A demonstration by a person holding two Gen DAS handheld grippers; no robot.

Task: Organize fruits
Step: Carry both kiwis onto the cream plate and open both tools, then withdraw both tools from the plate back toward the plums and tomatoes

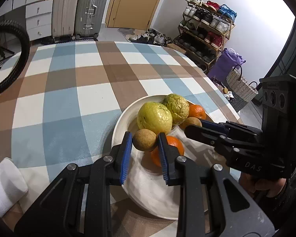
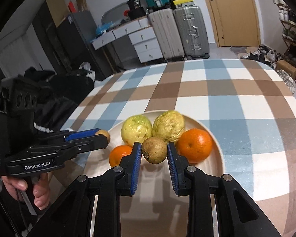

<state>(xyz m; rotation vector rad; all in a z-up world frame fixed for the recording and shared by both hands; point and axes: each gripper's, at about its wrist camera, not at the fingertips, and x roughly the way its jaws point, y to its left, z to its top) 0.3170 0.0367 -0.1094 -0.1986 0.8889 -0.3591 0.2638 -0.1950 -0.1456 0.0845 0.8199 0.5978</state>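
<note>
A white plate (image 1: 120, 118) on the checked tablecloth holds two yellow-green guavas (image 1: 154, 118) (image 1: 176, 105) and two oranges (image 1: 173, 148) (image 1: 197, 111). My left gripper (image 1: 145, 138) is shut on a small brown fruit (image 1: 144, 140) and holds it over the plate's near left side. My right gripper (image 2: 154, 148) is shut on a second small brown fruit (image 2: 154, 150), held in front of the guavas (image 2: 136, 128) (image 2: 168, 127) between the oranges (image 2: 119, 155) (image 2: 195, 145). In the left wrist view the right gripper (image 1: 195, 127) reaches in from the right.
A white paper roll (image 1: 6, 183) lies at the table's near left. The left gripper (image 2: 102, 137) and the hand holding it sit left of the plate (image 2: 217, 158). A bicycle tyre (image 1: 19, 45), suitcases (image 1: 79, 9) and a shoe rack (image 1: 205, 25) stand beyond the table.
</note>
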